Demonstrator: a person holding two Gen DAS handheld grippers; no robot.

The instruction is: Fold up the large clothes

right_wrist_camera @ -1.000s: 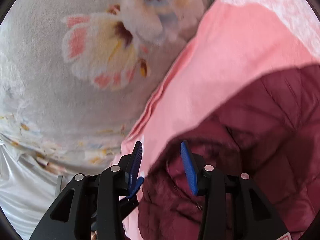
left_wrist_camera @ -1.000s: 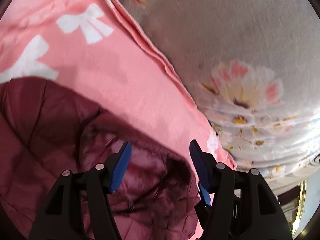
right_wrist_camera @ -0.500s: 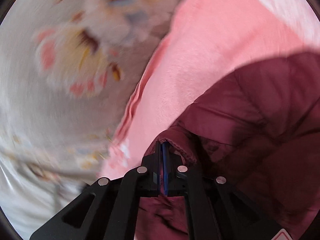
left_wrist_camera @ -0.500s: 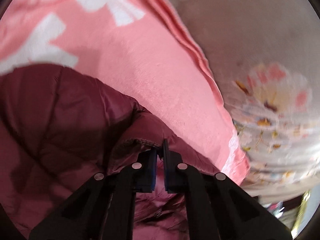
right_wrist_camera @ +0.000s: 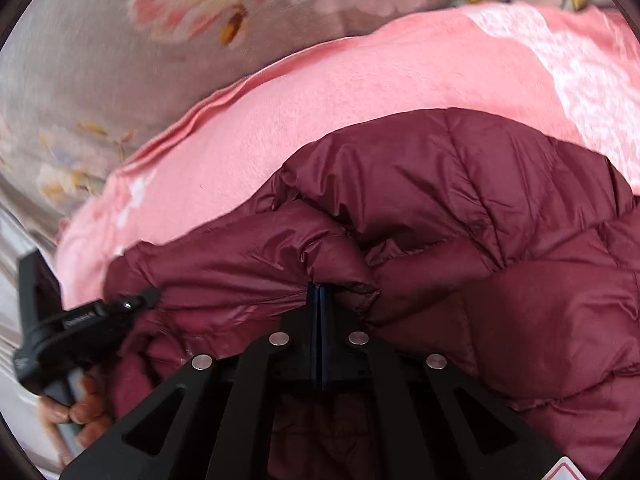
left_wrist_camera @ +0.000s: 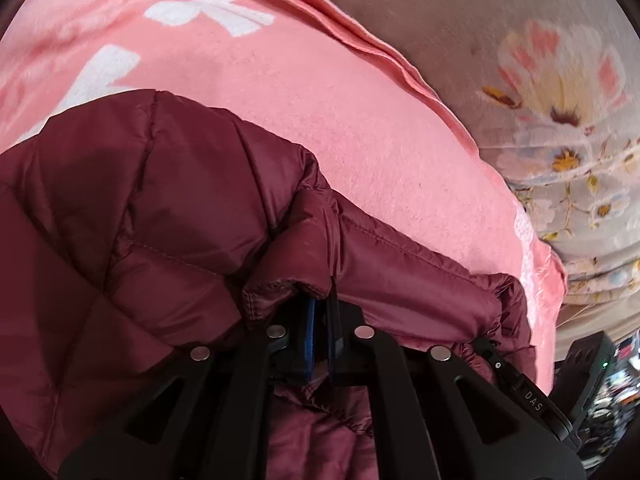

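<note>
A maroon quilted puffer jacket (left_wrist_camera: 168, 200) lies on a pink blanket (left_wrist_camera: 340, 120) with white bows. My left gripper (left_wrist_camera: 320, 304) is shut on a bunched edge of the jacket, which is lifted and pulled up over the body. In the right wrist view the same jacket (right_wrist_camera: 460, 200) fills the lower right. My right gripper (right_wrist_camera: 319, 292) is shut on another bunched edge of it. The left gripper's body (right_wrist_camera: 80, 320) and the hand holding it show at the left of the right wrist view.
A grey floral bedspread (left_wrist_camera: 540, 60) lies under the pink blanket (right_wrist_camera: 360, 88) and also shows in the right wrist view (right_wrist_camera: 100, 40). The bed edge falls away at the lower right of the left wrist view, with clutter beyond.
Both grippers went from open over the jacket's edge to shut on it. Both have since lifted and drawn the gripped edges forward over the jacket.
</note>
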